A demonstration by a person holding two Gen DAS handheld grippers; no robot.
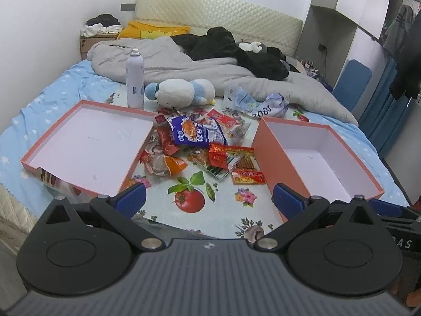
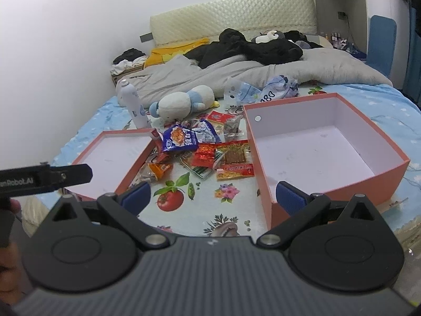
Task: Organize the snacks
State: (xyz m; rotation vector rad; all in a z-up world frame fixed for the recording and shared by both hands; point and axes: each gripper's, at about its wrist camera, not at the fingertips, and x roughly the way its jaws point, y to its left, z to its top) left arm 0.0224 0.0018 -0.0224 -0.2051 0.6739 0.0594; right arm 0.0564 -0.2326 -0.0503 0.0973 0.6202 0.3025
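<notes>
Between salmon boxes (image 1: 89, 142), snack pile (image 1: 202, 144), plush (image 1: 181, 90) behind

The blue snack bag (image 1: 196, 134) hides part of the packets beneath; its print is too small to read.

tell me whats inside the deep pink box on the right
Nothing: the deep pink box shows only its bare white floor and walls. Its near wall hides a strip of floor just behind it. The snack packets all lie outside, left of it.

Two pink boxes (image 1: 86, 142) (image 1: 323, 158), one spray bottle (image 1: 134, 79), one plush toy (image 1: 181, 92), roughly ten snack packets (image 1: 200, 144)
</notes>
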